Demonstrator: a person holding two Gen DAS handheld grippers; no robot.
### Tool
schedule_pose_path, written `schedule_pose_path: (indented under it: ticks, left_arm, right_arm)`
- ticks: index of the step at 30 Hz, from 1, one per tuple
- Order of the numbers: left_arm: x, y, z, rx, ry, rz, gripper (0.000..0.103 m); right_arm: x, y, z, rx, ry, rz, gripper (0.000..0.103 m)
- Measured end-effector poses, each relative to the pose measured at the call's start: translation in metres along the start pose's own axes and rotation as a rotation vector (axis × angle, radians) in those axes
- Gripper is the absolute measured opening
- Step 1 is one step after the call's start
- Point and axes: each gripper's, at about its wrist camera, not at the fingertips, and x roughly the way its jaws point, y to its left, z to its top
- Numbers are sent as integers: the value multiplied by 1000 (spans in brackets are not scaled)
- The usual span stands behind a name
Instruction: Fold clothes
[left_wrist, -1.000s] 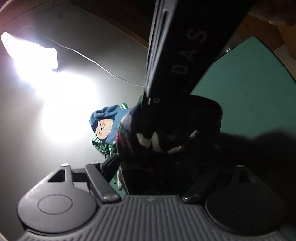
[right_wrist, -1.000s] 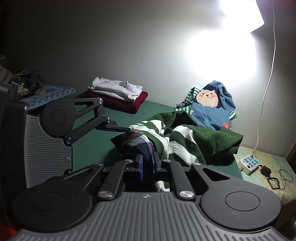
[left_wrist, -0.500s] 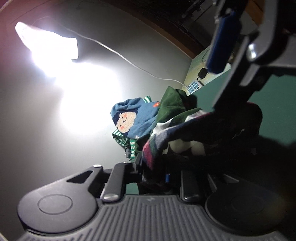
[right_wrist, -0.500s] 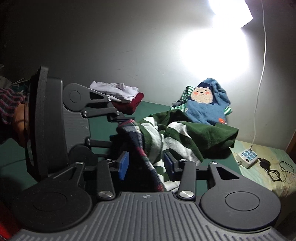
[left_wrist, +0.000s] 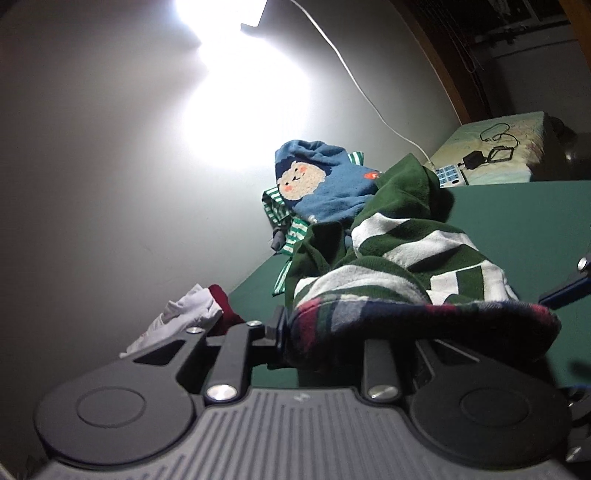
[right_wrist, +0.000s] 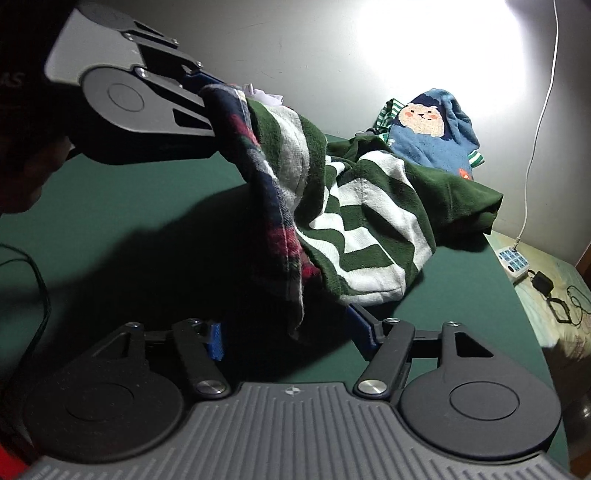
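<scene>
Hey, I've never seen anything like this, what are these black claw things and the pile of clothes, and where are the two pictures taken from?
There is no robot here: a person holds a hand-held two-finger gripper in each hand, each with a wide-angle camera looking along its fingers.

In the left camera's picture, the left gripper is clamped on the dark plaid shirt edge. The right camera's picture shows the same grip from outside, lifting that plaid cloth off the green table.

The right gripper is opening; the cloth's lower edge hangs between its blue pads, and they do not press on it.

Behind lie a green-and-white striped sweater, a blue top with a bear face, and folded white and dark red clothes.
</scene>
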Motion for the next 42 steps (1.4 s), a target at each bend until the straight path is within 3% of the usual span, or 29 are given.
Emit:
schedule_pose_path:
  ticks: [3,5,7,15,22,28,32,35,39,42]
  left_arm:
    - [0,5,-2,-20,14,19,29]
    - [-1,9,-4,-26,14,35,29]
    - [-3,16,-5,-42,16,53,28]
    - [-26,46,0,-129,-20,87,27]
    - [-49,56,-3,-158,-28,67,23]
    - [-43,26,-32,-34,34,35,32]
    - [-32,-1,-55,26,76,-8,52]
    - [-23,-19,-67,54,99,-44,53]
    - [-8,-35,-69,69,84,-48,51]
    - [8,-35,-62,59,88,-29,35]
  right_arm:
    - [10,-4,5,73,-16,-6,57]
    - [14,-9,9,111,-24,-14,44]
    - [12,-14,14,135,-42,-26,12]
    - [-34,-21,42,123,-195,-37,8]
    - [-76,-6,55,41,-221,16,7]
    - [-91,-2,52,26,-180,47,7]
    - [-93,-1,49,19,-140,60,5]
    - [-93,-3,46,34,-128,66,2]
    - [-91,-1,39,17,-112,29,2]
    - [-81,-2,29,-16,-81,-20,2]
